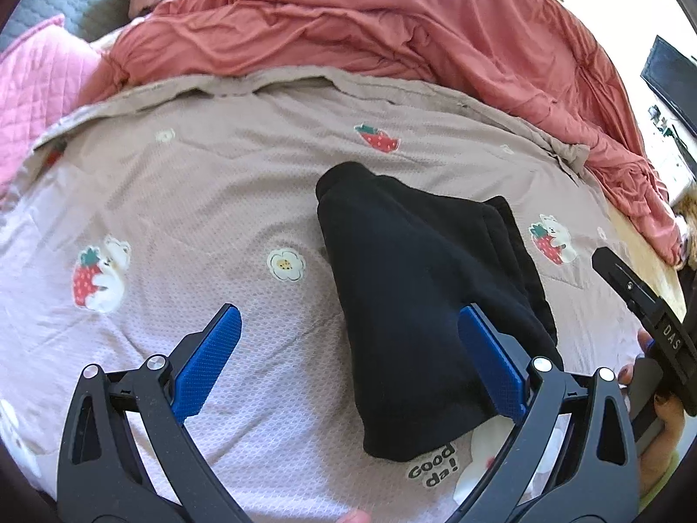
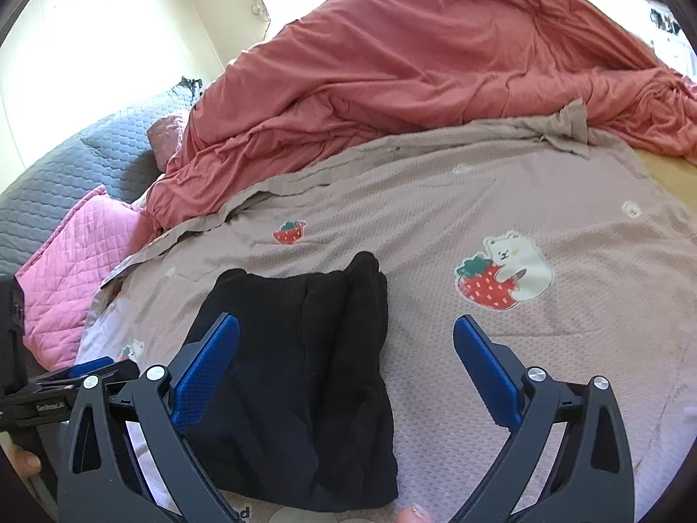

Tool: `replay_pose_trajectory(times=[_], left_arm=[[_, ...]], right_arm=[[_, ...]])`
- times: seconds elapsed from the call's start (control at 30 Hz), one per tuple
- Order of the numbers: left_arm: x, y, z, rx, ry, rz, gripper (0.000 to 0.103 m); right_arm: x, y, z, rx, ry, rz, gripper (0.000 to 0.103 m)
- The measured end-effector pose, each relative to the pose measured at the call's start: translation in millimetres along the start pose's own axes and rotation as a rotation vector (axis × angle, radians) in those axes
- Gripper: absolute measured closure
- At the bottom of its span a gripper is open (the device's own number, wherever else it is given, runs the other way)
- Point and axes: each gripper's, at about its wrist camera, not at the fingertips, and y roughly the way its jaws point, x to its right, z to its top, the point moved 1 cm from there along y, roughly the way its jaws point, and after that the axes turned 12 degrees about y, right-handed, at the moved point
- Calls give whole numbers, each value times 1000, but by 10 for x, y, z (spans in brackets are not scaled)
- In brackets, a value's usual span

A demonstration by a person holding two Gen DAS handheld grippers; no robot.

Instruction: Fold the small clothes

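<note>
**Black garment lying folded between two open grippers**

Black fabric, the small garment (image 1: 418, 305), is lying in a narrow folded bundle on the strawberry-print bedspread (image 1: 218, 200), below the red duvet (image 1: 370, 30). The left gripper (image 1: 348, 361) is hovering with jaws spread, its right finger overlapping the garment's edge; the right gripper (image 2: 346, 370) is likewise standing open and gripping nothing. Judged from the layers, a fold is complete; the next move probably calls for pinching one end and doubling it over.
</note>
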Motion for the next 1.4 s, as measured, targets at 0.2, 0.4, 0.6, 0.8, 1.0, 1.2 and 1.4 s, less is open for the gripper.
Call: replay_pose_trajectory(times=[0.2, 0.4, 0.6, 0.8, 1.0, 1.2, 1.4], left_arm=[[76, -179, -60, 28, 37, 25, 10], [116, -341, -187, 33, 51, 31, 10], [114, -481, -367, 20, 49, 37, 9], [75, -602, -540, 16, 41, 39, 10], [27, -700, -714, -6, 20, 16, 10], [27, -790, -842, -11, 26, 15, 9], [45, -864, -1012, -23, 29, 22, 10]], right_arm=[[-85, -250, -68, 78, -46, -28, 5], [-123, -524, -245, 101, -14, -34, 5], [-224, -801, -453, 123, -69, -65, 5], [-194, -1013, -634, 112, -65, -84, 5], [-294, -1151, -804, 66, -69, -106, 5], [-375, -1273, -987, 21, -89, -133, 5], [-395, -1357, -1149, -26, -100, -163, 5]])
